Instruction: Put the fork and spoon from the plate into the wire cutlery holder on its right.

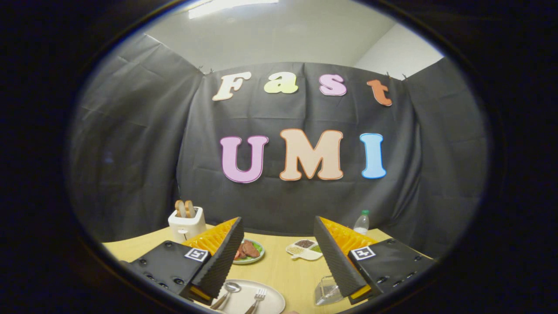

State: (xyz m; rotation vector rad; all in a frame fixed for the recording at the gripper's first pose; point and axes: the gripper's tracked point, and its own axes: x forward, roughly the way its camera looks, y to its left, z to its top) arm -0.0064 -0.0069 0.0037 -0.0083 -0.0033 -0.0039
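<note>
From my gripper (pixel 279 257) view its fingers stand wide apart, holding nothing; between them the plate (pixel 274 301) carries the spoon (pixel 226 293) and fork (pixel 258 298). The wire cutlery holder (pixel 327 291) sits beside it by the right finger. Beyond, the wooden surface (pixel 279 270) holds a toaster (pixel 186 223) with bread, food dishes and a bottle (pixel 361 222).

A: What colours are on the table (pixel 279 266)?
B: Its top is pale yellow wood. The plate (pixel 272 301) is cream, and the spoon (pixel 226 293) and fork (pixel 257 300) are silver.
A: And the gripper (pixel 279 261)?
B: Black ribbed pads (pixel 224 261) backed with orange — each finger carries a black-and-white square marker.
A: Anything else?
B: A white toaster (pixel 187 224) with brown toast, a green-rimmed dish (pixel 248 252) of reddish food, a white divided dish (pixel 305 249) — and a clear bottle (pixel 362 222) with a green cap.
</note>
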